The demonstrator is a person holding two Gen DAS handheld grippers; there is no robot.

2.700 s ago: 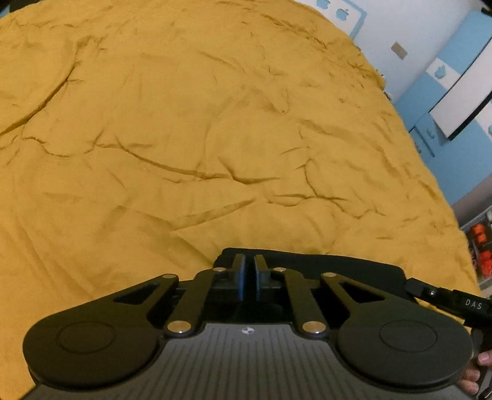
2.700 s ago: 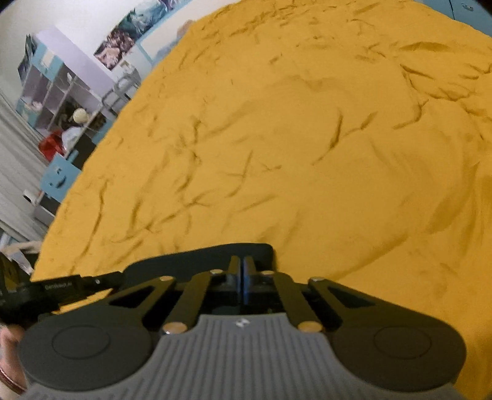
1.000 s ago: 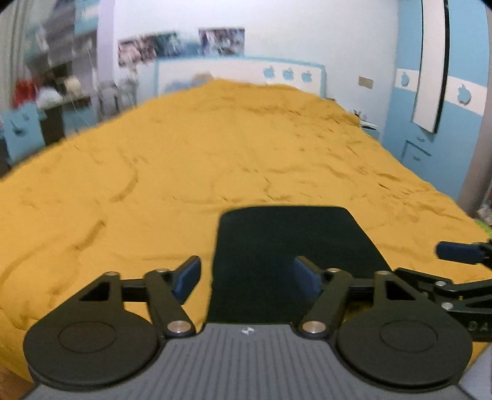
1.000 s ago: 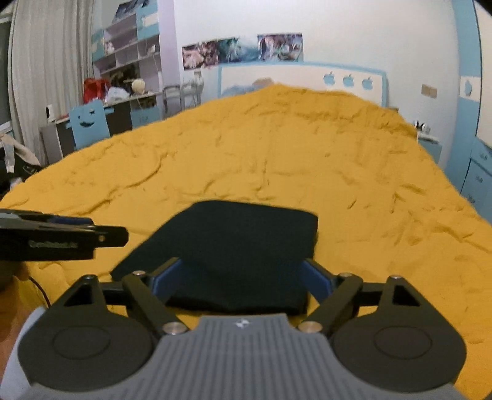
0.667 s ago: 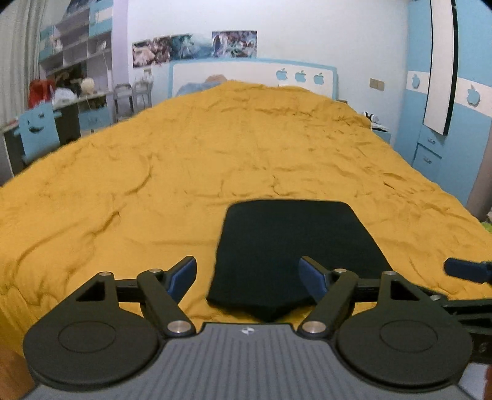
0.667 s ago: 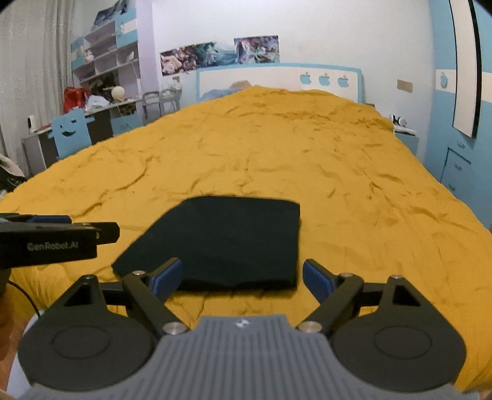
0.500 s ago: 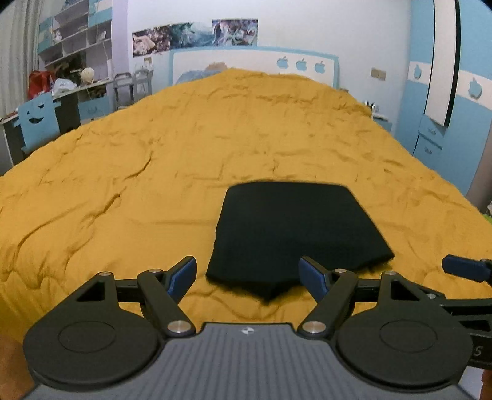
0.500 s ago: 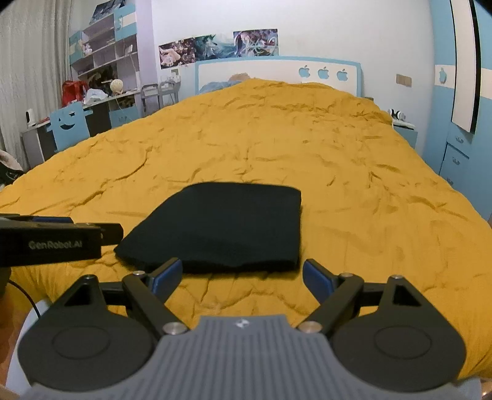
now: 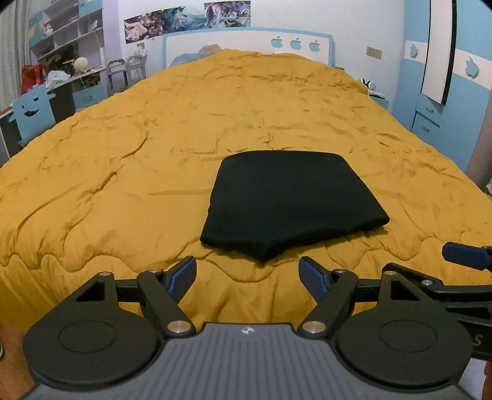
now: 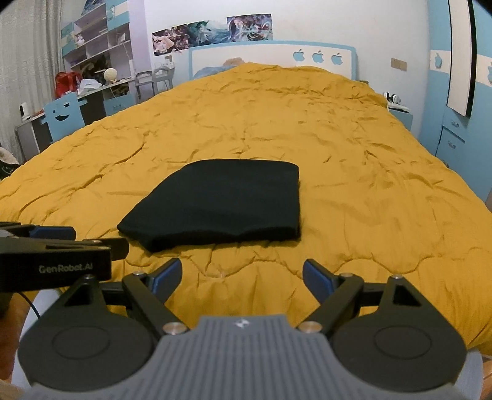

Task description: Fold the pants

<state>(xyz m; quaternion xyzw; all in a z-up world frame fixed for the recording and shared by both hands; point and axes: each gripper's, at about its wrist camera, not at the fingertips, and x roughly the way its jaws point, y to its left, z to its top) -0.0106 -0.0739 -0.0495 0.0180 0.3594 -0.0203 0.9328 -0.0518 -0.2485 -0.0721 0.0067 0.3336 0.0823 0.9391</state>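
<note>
Both tongs angled down toward the bed [image 9: 123,190]. The left tongs [image 9: 247,272] and right tongs [image 10: 242,274] stood apart, empty, short of the folded pants [image 9: 286,197] lying flat on the bed.

A wrinkled mustard quilt [image 9: 153,160] covers the bed. Behind it stands a white headboard [image 9: 246,40] with apple cut-outs, posters [image 9: 187,18] above. Shelves [image 10: 92,40] and a blue chair [image 10: 63,118] stand left, a blue wardrobe [image 9: 436,101] right.
</note>
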